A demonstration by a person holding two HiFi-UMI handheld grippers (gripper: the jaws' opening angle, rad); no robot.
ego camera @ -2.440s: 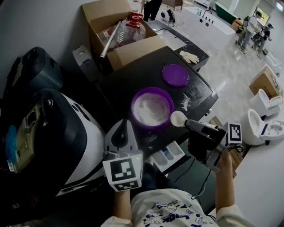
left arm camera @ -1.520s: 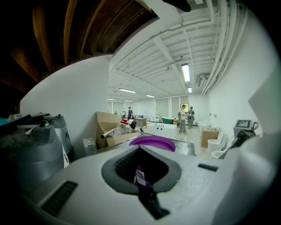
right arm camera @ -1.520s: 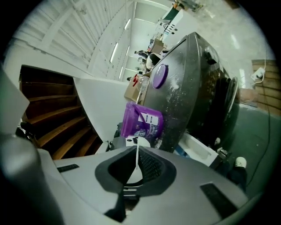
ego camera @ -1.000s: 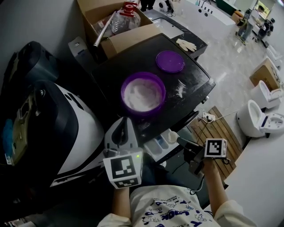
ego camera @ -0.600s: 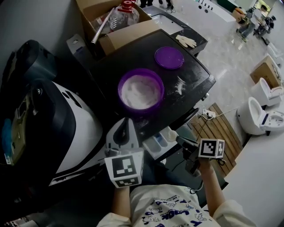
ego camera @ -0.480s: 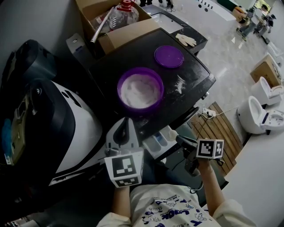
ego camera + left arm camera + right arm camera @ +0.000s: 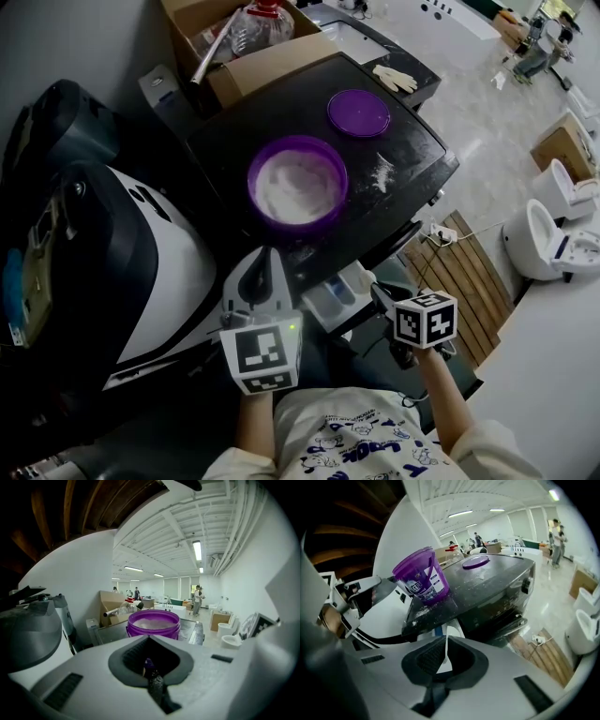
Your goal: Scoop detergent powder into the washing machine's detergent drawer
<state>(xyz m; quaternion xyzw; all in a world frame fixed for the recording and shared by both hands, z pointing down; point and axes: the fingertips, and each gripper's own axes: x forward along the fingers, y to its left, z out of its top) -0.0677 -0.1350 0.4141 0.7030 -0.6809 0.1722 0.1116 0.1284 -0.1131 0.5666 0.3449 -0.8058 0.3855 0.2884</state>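
A purple tub [image 7: 298,185] of white detergent powder stands open on the black washing machine top [image 7: 412,150], and its purple lid [image 7: 358,112] lies behind it. The detergent drawer [image 7: 336,292] is pulled out below the front edge. My right gripper [image 7: 379,294] is shut on the handle of a white scoop [image 7: 364,279], whose bowl is over the drawer. In the right gripper view the scoop [image 7: 450,637] points down toward the drawer's blue insert [image 7: 436,631]. My left gripper [image 7: 259,284] is shut and empty, left of the drawer, facing the tub [image 7: 153,623].
Spilled powder [image 7: 382,172] streaks the machine top. A cardboard box [image 7: 246,52] with a bottle stands behind, and a white glove [image 7: 397,80] lies on the far counter. A dark appliance [image 7: 84,262] fills the left. Wooden slats [image 7: 469,281] and toilets [image 7: 553,239] are at the right.
My right gripper carried the scoop from beside the tub down to the drawer. Over the last half second it rolled, turning its marker cube. The left gripper stayed put.
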